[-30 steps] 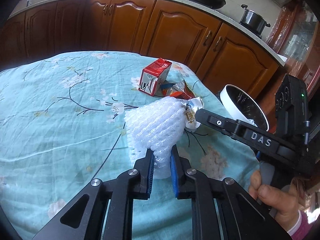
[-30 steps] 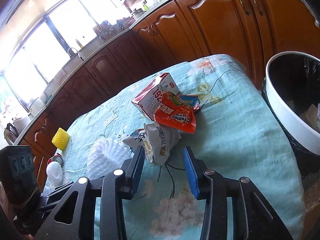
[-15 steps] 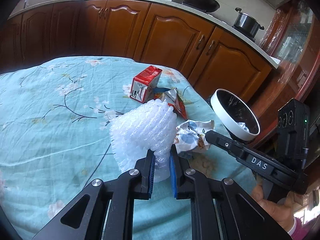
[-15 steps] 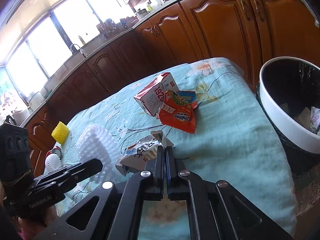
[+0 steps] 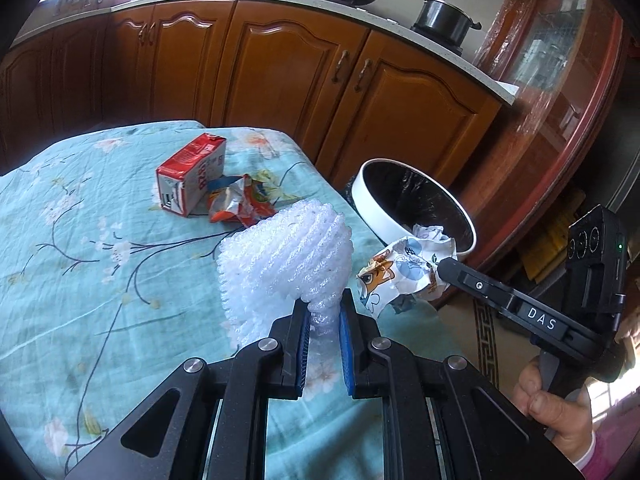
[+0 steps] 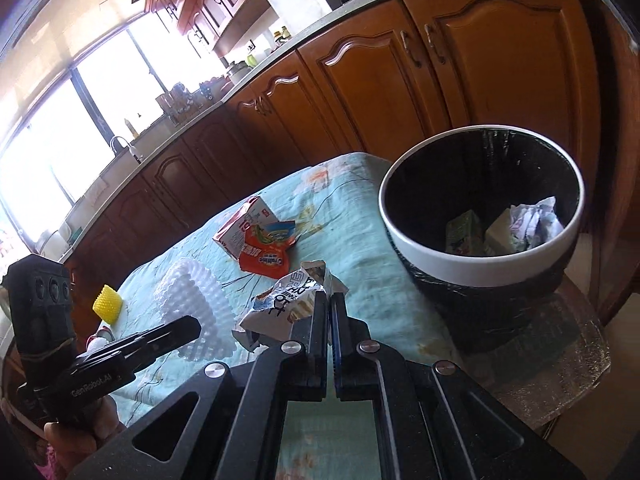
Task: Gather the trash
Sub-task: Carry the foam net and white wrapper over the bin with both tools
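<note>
White foam net point(image 5: 286, 258) pinched in left gripper point(image 5: 323, 312).

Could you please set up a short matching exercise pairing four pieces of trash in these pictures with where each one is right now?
1. white foam net
2. crumpled printed wrapper
3. red carton
4. crumpled paper

A. inside the bin
B. lying on the tablecloth
C. clamped in the right gripper
D. clamped in the left gripper

Pairs: 1-D, 2-C, 3-B, 4-A

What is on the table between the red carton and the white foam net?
An orange snack wrapper lies between the red carton and the foam net, seen in both views.
</note>
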Available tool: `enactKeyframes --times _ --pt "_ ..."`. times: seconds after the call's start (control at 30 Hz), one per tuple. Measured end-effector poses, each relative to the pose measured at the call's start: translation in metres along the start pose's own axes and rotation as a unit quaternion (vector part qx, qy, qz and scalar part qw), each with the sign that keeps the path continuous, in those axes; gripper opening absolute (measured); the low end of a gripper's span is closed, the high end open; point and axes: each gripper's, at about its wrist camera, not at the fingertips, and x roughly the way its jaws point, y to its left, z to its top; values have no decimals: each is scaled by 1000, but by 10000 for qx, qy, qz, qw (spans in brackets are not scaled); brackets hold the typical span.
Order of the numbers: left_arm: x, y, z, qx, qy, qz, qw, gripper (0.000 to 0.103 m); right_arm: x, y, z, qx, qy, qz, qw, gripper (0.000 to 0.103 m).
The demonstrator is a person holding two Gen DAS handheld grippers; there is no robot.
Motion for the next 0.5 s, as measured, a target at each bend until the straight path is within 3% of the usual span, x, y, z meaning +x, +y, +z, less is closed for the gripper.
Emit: enactKeyframes --times 0.5 --pt "38 -44 24 490 160 -271 9983 12 -34 -43 13 296 -350 -319 9984 1"
